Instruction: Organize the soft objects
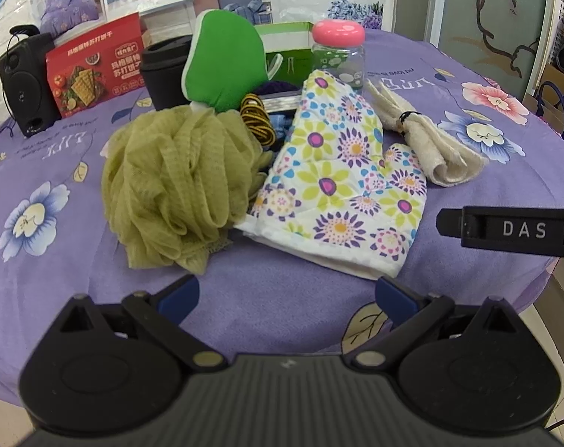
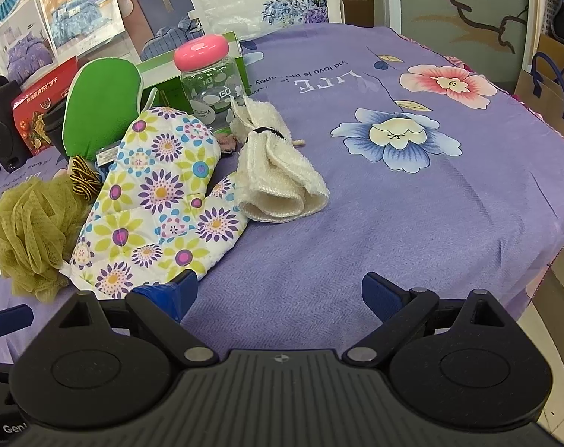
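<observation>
A floral oven mitt lies on the purple tablecloth, also in the right wrist view. An olive mesh bath sponge sits to its left. A cream rolled towel tied with a black band lies to its right. A green mitt stands behind. My left gripper is open and empty, just short of the oven mitt's cuff. My right gripper is open and empty, with its left fingertip at the mitt's cuff.
Behind the soft items are a glass jar with a pink lid, a green box, a black cup, a red cracker box, a black speaker and yellow-black cord. The table edge drops off at right.
</observation>
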Action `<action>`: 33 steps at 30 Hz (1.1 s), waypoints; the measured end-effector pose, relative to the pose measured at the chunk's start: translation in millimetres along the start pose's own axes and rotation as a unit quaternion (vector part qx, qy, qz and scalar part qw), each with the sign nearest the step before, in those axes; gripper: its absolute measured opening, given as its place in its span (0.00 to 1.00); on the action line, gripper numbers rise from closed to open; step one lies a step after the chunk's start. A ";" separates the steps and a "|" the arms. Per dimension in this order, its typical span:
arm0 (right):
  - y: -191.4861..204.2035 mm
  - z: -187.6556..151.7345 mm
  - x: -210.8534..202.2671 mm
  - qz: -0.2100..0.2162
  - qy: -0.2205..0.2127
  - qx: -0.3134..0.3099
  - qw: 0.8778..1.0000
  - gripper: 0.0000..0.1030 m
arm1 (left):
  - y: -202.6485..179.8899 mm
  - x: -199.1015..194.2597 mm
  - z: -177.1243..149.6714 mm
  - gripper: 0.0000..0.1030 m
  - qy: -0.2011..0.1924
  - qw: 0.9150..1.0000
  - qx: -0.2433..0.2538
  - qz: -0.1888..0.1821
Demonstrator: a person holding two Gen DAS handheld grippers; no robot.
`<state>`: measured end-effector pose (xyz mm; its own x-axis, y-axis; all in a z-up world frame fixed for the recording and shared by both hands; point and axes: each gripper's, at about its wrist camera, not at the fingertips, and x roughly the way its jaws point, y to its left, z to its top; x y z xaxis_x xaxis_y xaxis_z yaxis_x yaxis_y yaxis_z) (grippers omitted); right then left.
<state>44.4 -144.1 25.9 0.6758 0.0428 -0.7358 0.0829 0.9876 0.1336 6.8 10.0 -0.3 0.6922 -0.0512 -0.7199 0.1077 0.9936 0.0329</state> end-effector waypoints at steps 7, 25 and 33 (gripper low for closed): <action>-3.0 1.5 -0.7 0.001 -0.001 0.004 1.000 0.80 | 6.1 -5.3 -4.4 0.97 0.005 1.000 0.007 0.008; -37.5 36.2 28.9 0.002 0.004 0.069 0.998 0.80 | 70.0 20.5 50.8 0.97 -0.046 0.997 0.043 0.048; -31.5 50.2 43.5 0.000 0.009 0.060 0.998 0.80 | 105.4 49.3 60.6 1.00 -0.031 0.997 0.006 0.065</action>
<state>107.9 -181.0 23.1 0.6624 0.0476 -0.7476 0.1702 0.9623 0.2120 95.5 106.1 9.7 0.7431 0.0723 -0.6653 0.0226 0.9909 0.1329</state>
